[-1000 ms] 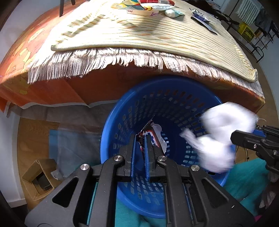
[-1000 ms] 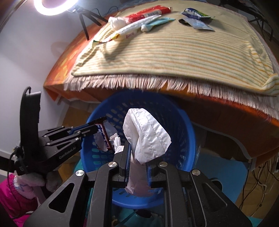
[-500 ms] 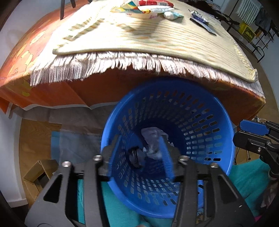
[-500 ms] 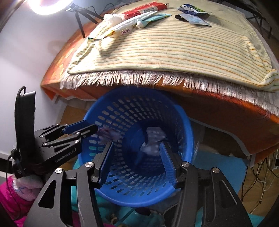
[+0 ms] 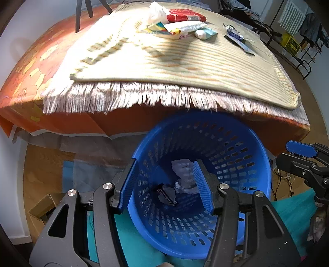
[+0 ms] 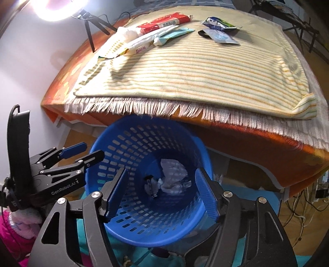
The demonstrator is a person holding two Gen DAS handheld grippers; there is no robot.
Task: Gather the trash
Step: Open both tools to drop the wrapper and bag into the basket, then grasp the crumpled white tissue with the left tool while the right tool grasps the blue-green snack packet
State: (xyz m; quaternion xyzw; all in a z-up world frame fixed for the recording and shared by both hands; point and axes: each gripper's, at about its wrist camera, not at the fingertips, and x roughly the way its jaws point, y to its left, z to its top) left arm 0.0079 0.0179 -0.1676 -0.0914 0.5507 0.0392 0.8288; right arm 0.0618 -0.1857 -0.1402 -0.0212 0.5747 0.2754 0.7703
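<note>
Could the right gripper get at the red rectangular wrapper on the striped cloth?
Probably yes: the right gripper is empty, jaws opening over the blue basket, and the red rectangular wrapper lies exposed on top of the striped cloth.

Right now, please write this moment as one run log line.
left gripper: opening, empty | right gripper: opening, empty | basket: white wrapper, dark wrapper inside | table: wrappers remain

Materials/finish check: mostly plastic and cloth.
Perforated blue plastic basket, smooth, slight sheen. Striped cream woven cloth, matt, rough fringe. Crumpled white paper inside the basket. Glossy red foil wrapper. Wood floor, satin.
</note>
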